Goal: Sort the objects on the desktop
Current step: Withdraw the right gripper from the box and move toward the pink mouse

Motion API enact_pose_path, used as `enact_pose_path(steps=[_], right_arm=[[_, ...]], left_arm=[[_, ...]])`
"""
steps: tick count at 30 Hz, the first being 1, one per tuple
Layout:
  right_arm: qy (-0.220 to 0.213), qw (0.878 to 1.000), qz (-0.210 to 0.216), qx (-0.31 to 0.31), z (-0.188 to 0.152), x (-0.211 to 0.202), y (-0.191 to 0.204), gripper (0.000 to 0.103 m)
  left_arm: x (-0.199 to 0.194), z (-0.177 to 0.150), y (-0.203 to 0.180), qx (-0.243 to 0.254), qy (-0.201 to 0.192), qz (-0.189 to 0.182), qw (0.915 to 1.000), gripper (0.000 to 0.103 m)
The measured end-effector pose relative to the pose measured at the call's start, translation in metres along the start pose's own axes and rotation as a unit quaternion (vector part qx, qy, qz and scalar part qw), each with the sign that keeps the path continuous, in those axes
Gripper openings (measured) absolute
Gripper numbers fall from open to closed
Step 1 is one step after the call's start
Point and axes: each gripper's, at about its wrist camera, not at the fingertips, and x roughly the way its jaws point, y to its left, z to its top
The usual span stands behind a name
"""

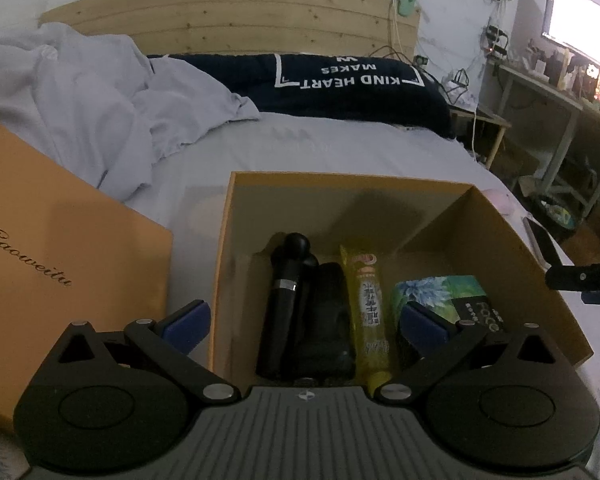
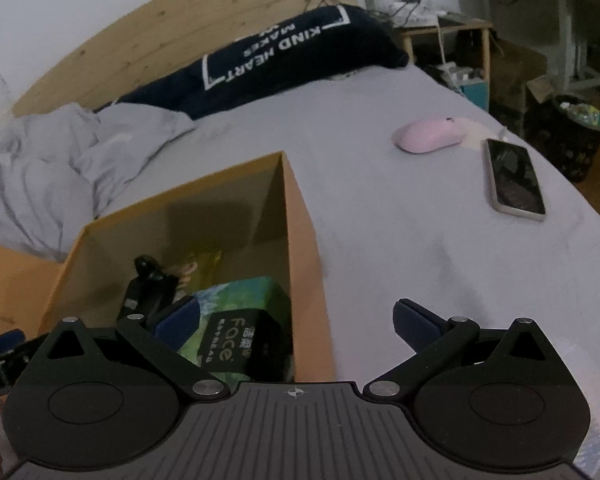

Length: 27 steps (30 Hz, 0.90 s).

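An open orange cardboard box [image 1: 496, 220] [image 2: 296, 216] sits on the bed. Inside it lie a black massager with a ball head [image 1: 284, 300] [image 2: 148, 284], a black pouch [image 1: 328, 320], a yellow tube [image 1: 370, 312] and a green tissue pack [image 1: 448, 292] [image 2: 240, 320]. My left gripper [image 1: 306, 322] hovers open over the box's near side, with nothing between its fingers. My right gripper [image 2: 296, 328] is open too, straddling the box's right wall. A pink mouse [image 2: 430, 135] and a phone [image 2: 514, 176] lie on the sheet to the right.
The box's orange lid [image 1: 60, 248] lies to the left. A crumpled grey blanket [image 1: 84, 100] and a dark blue pillow [image 1: 340, 84] are at the head of the bed. A desk with a lit monitor [image 1: 580, 20] stands off the right side. The right gripper's tip [image 1: 584, 276] shows in the left view.
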Motion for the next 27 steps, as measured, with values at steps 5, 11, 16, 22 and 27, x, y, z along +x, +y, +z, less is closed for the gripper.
enact_pose_path(steps=[5,11,16,22,27], right_arm=[[0.003,1.000,0.003,0.003,0.001,0.000,-0.001,0.103],[-0.004,1.000,0.016,0.020,0.003,-0.001,-0.008,0.103],[-0.011,0.999,0.007,0.040,0.004,-0.001,-0.019,0.103],[-0.022,0.997,-0.015,0.077,0.003,0.006,-0.037,0.103],[-0.040,0.993,-0.029,0.108,0.002,0.003,-0.048,0.103]], left_arm=[[-0.001,0.000,-0.001,0.003,0.002,0.001,1.0000,0.103],[-0.008,-0.001,-0.010,0.021,-0.006,-0.010,0.9997,0.103],[-0.009,-0.001,-0.017,0.029,-0.008,-0.015,0.9994,0.103],[-0.010,-0.002,-0.022,0.041,-0.008,-0.017,0.9990,0.103],[-0.012,-0.002,-0.025,0.045,-0.006,-0.022,0.9987,0.103]])
